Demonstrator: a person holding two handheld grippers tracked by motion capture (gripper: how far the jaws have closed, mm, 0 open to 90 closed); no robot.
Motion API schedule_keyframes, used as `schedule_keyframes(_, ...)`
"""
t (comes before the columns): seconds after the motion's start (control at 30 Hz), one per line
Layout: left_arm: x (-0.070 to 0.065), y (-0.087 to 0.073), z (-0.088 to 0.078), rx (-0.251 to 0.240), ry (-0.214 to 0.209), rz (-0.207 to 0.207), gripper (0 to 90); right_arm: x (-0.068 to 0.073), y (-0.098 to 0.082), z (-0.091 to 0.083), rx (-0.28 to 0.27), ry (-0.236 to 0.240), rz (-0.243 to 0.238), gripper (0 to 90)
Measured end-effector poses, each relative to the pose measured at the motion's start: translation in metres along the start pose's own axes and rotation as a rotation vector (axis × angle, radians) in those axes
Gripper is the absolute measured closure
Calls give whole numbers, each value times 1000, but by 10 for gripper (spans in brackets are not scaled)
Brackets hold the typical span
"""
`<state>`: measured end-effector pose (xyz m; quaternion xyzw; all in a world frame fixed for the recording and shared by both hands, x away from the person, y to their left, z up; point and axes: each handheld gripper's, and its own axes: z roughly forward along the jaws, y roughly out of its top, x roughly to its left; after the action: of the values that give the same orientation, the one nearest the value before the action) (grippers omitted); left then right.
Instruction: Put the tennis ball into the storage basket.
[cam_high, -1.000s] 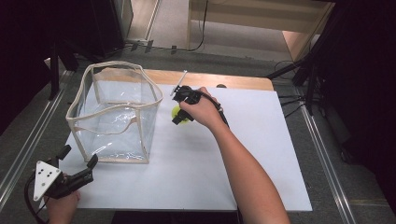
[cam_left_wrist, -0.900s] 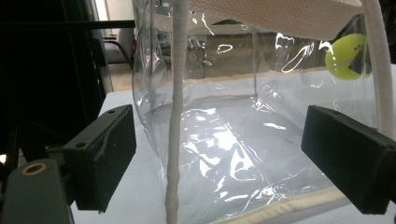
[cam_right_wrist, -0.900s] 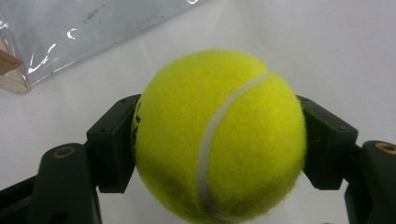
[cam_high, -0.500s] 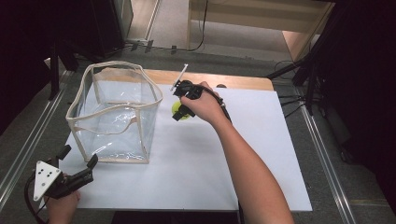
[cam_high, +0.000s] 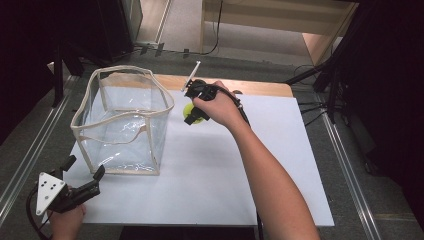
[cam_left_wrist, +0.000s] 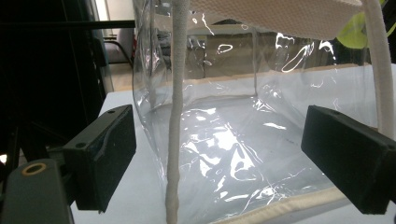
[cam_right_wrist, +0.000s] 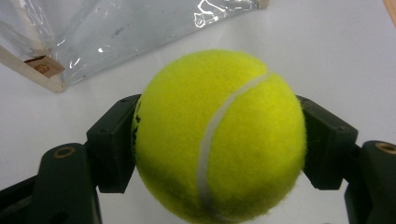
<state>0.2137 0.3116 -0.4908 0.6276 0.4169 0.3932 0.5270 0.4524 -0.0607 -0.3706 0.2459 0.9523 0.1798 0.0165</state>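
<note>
So the right gripper (cam_right_wrist: 219, 140) is clamped on the tennis ball (cam_right_wrist: 219, 135), held at the clear bag's (cam_high: 122, 120) 3 o'clock, ready for dropping in. Left gripper (cam_left_wrist: 224, 158), jaws spread, waits at the bag's 7 o'clock.

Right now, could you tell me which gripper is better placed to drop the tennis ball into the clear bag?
The right gripper: it is shut on the tennis ball beside the clear bag. The left gripper is open and empty at the bag's near corner.

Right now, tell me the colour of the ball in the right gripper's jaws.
Bright yellow-green with a white curved seam; the tennis ball shows best in the right gripper view.
</note>
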Motion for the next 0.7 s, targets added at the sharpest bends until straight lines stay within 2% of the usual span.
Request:
schedule_keyframes(0.23, 0, 0, 0, -3, 1, -7, 104, 3, 6, -8, -1, 12, -20, 235)
schedule_keyframes(0.7, 0, 0, 1, -8, 0, -9, 104, 6, 16, -27, -10, -2, -44, 236)
